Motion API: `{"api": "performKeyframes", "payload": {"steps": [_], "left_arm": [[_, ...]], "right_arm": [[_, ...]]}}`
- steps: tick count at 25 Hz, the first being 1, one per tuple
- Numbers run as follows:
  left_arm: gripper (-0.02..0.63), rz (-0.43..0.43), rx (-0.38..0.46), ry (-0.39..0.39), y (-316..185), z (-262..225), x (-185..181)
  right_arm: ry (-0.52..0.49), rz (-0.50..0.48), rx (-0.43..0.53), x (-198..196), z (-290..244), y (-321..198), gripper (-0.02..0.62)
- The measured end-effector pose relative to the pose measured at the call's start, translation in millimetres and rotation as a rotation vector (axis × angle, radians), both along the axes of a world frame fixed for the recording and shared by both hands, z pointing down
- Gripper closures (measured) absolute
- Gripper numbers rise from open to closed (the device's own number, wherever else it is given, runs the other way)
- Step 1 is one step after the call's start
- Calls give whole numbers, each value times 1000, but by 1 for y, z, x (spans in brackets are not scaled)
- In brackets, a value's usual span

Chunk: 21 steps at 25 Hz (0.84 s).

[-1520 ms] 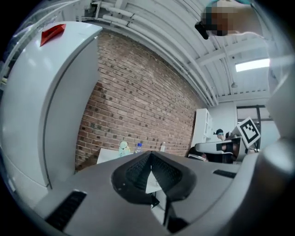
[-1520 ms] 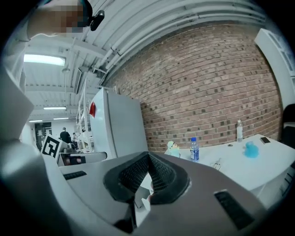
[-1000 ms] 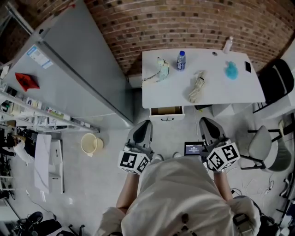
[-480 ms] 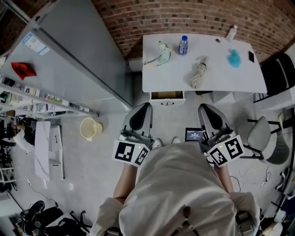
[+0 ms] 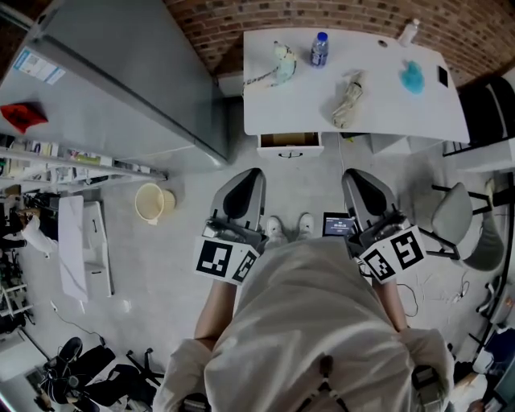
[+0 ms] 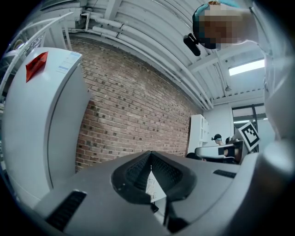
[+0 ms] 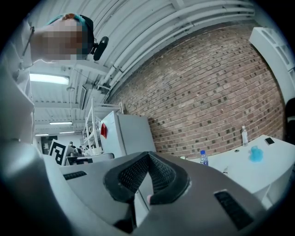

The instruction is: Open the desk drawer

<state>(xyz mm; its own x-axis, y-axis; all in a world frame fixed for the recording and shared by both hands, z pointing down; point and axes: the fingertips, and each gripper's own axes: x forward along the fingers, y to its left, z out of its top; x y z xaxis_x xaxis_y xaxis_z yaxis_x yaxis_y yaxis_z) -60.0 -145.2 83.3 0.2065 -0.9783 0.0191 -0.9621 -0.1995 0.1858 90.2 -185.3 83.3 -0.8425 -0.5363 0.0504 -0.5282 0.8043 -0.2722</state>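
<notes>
Your left gripper (image 5: 251,177), grey shell with black ribbed pads: jaws pressed together, nothing between them, as the left gripper view (image 6: 150,160) shows. It carries a black-and-white marker cube (image 5: 225,259) at the rear.

Your right gripper (image 5: 355,177), same make: jaws likewise pressed together and empty, confirmed in the right gripper view (image 7: 147,161). Its marker cube (image 5: 392,253) sits at the rear.

Both tools point toward the desk and stand side by side, one on each side of your white shoes (image 5: 290,228).

White rectangular desk (image 5: 386,117), set against a red brick wall (image 5: 241,16).

White desk drawer (image 5: 290,145) with a dark handle: it hangs under the desk's left end and sits partly pulled out, showing a tan inside. It lies ahead of your two tools and well apart from both.

On the desk top:
- clear plastic bottle with a blue cap (image 5: 319,50), upright
- pale green object with a cord (image 5: 282,61)
- crumpled beige bundle (image 5: 348,98)
- small turquoise object (image 5: 414,78)

Tall grey metal cabinet (image 5: 121,72), left of the desk.

Cream round bucket (image 5: 151,203), on the floor left of your left gripper.

Small lit screen (image 5: 338,224), on the floor just beside your right gripper.
</notes>
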Motion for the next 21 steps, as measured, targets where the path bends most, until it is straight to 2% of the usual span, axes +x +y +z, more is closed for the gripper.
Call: {"api": "performKeyframes", "payload": {"steps": [21], "left_arm": [[597,10,-9,5,3,7,1]], "right_arm": [[16,21,-15,3,9,1,569]]}}
